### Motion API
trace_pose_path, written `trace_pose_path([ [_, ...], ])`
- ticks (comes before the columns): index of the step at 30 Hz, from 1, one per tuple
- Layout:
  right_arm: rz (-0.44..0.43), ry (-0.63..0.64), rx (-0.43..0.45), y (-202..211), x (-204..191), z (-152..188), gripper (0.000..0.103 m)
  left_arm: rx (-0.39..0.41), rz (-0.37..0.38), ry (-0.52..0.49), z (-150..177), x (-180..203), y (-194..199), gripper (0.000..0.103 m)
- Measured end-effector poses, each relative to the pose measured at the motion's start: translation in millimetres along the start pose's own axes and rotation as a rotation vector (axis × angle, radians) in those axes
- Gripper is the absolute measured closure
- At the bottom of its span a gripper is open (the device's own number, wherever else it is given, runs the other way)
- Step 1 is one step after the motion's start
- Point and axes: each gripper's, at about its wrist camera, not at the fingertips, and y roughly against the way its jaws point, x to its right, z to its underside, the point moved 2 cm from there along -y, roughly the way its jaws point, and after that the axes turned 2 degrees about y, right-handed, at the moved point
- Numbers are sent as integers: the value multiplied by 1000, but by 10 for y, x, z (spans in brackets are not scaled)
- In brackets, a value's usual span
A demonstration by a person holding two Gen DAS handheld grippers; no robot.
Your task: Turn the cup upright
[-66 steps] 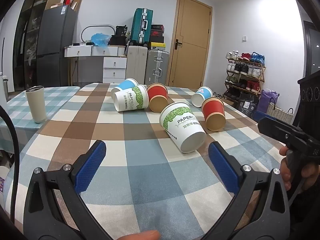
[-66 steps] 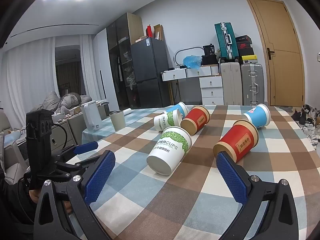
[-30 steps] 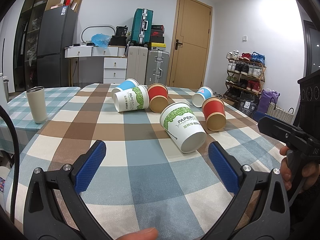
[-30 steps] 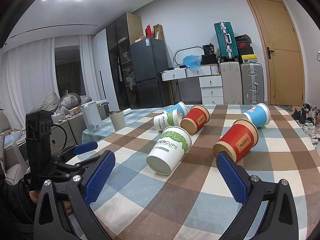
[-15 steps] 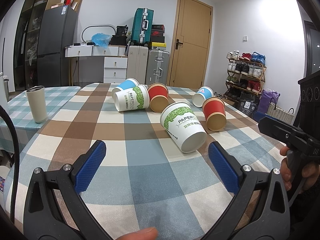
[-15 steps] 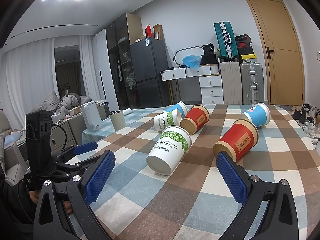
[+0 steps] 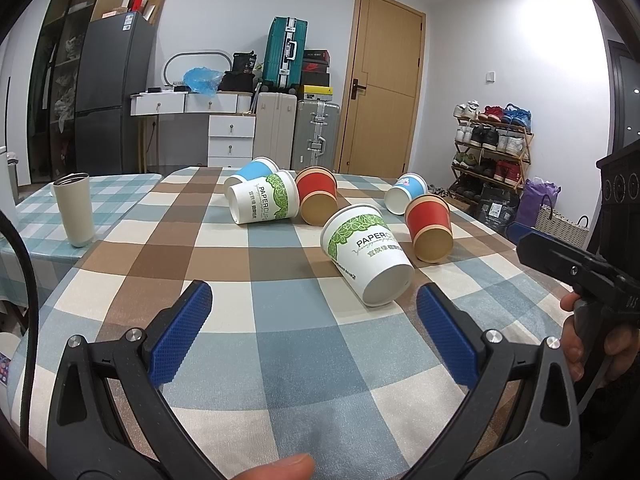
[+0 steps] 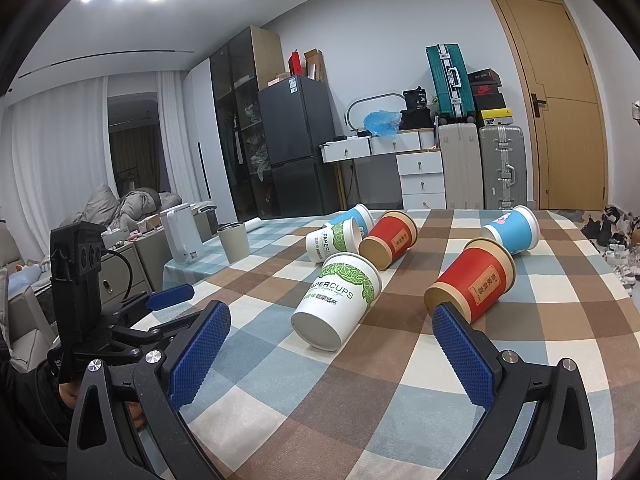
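Note:
Several paper cups lie on their sides on a checked tablecloth [image 7: 280,332]. The nearest is a white and green cup [image 7: 366,254], also in the right wrist view [image 8: 338,300], its base toward me. A red cup [image 7: 430,226] lies to its right [image 8: 474,282]. Farther back lie another white and green cup [image 7: 264,202], a red cup [image 7: 318,196] and two blue cups [image 7: 404,196] [image 7: 252,172]. My left gripper [image 7: 314,328] is open and empty, short of the nearest cup. My right gripper [image 8: 332,354] is open and empty, near the nearest cup and the red one.
A beige steel tumbler [image 7: 75,210] stands upright on a second table at the left. A white kettle [image 8: 182,234] stands farther left. The table's right edge [image 7: 496,236] drops off beside the red cup. Suitcases, drawers and a door stand behind.

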Motion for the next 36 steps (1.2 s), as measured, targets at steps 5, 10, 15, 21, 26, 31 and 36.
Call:
trace_pose_path([
  [5, 0, -2, -1, -1, -1, 0, 0, -1, 0, 4, 1, 1, -1, 1],
  [10, -1, -1, -1, 11, -4, 3, 0, 0, 0, 2, 0, 1, -1, 1],
  [15, -1, -2, 1, 27, -6, 5, 0, -3, -2, 4, 5, -1, 2, 1],
  [21, -1, -3, 3, 39, -21, 3, 0, -5, -2, 10, -33, -35, -2, 1],
  [26, 1, -3, 2, 41, -16, 0, 0, -10, -6, 8, -30, -53, 39, 1],
  [31, 6, -11, 2, 71, -4, -17, 0, -27, -14, 7, -13, -11, -20, 1],
  [36, 27, -35, -9, 82, 42, -40, 0, -50, 7, 36, -50, -17, -44, 1],
])
